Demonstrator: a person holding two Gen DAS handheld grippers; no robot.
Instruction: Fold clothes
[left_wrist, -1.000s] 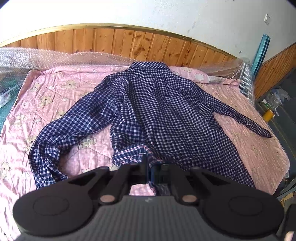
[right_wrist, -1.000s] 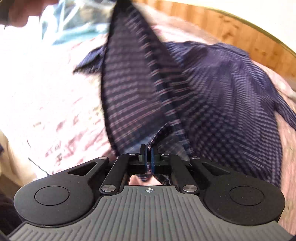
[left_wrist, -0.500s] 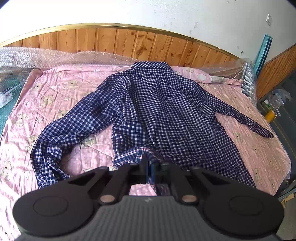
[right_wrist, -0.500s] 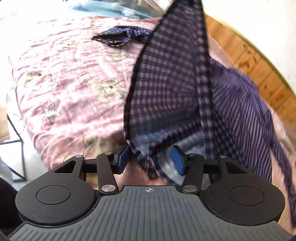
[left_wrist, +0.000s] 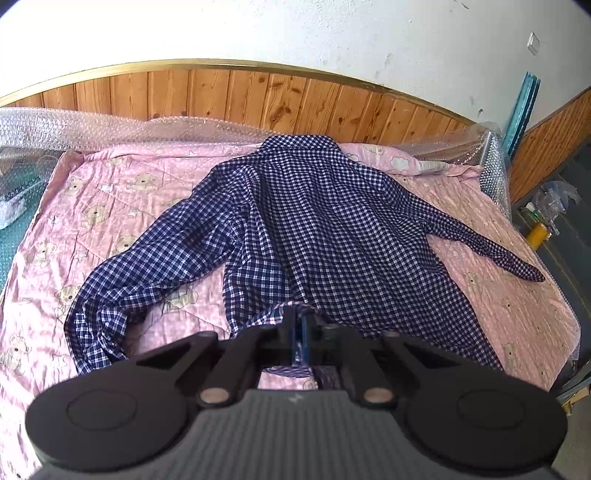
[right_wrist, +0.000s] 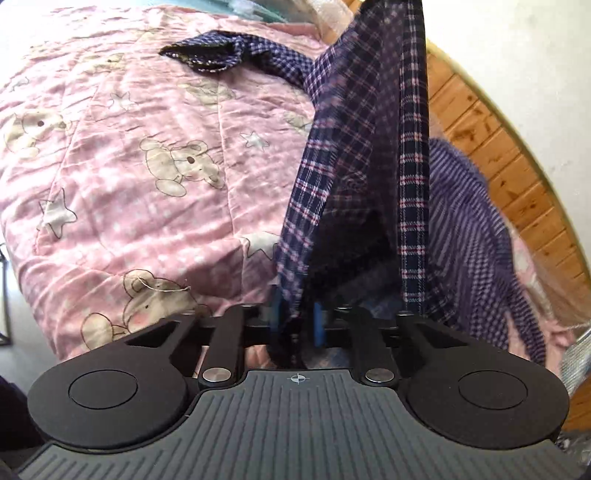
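In the left wrist view, the left claw (left_wrist: 300, 338) is nearest, with its two fingers pressed together on the lower hem of the checked shirt (left_wrist: 325, 236). This hem is lifted a little from the pink quilt (left_wrist: 122, 192), which has a print of bears and stars and covers the bed. Behind the claw the shirt lies spread out on the quilt, with its collar at the far side, close to the wooden wall panelling (left_wrist: 258, 99). One sleeve goes to the left and curls back toward the near edge of the bed; the other sleeve reaches to the right, and its cuff is near the right edge. Bubble wrap (left_wrist: 92, 127) lies along the far side of the bed.

In the right wrist view, the right claw (right_wrist: 297, 323) has its blue pads a little apart, and a hanging fold of the shirt (right_wrist: 369, 155) passes between them. I cannot tell whether the pads press the cloth.
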